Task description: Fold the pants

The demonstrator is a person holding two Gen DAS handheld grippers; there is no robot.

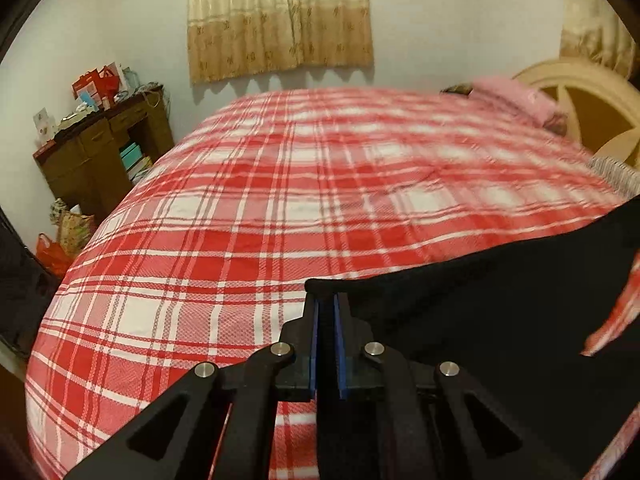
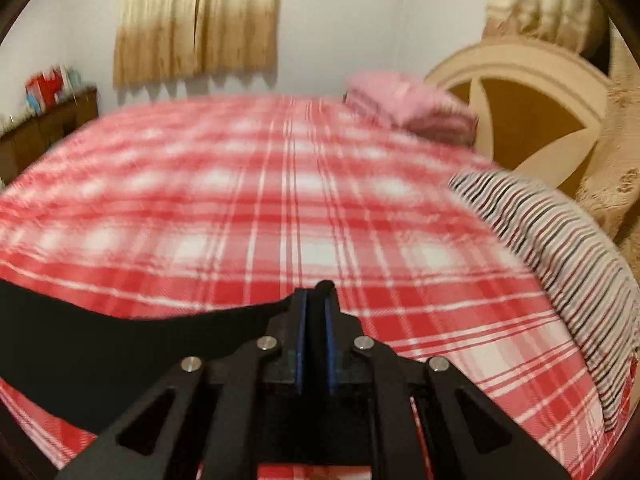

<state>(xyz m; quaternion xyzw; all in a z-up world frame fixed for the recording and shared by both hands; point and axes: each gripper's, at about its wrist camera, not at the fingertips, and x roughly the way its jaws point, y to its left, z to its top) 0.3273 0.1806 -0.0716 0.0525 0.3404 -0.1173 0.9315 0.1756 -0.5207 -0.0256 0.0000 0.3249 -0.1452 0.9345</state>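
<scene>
Black linkage bars fill the bottom of both wrist views, and between them the blue-lined fingers stand nearly together. In the left wrist view the left gripper has its jaws pressed almost flat on a fold of the black pants; only a thin strip of dark cloth separates the blue pads. From that pinch the cloth runs off to the right of the claw and slightly upward, its top edge pulled fairly straight, with a gap farther right where the bedcover shows through.

In the right wrist view the right gripper is likewise clamped down on the pants, a small hump of black cloth poking up between its fingertips. Here the fabric stretches away to the left of the claw as a broad dark band, sagging a little in the middle. The pants hang between the two claws above the red and white plaid bedcover, which spreads ahead of both.

Ahead and to the right of the right claw lies a striped pillow; farther ahead sit folded pink cloth and a cream headboard. Far ahead of the left claw, to its left, stands a cluttered wooden desk, with a beige curtain on the wall straight ahead.
</scene>
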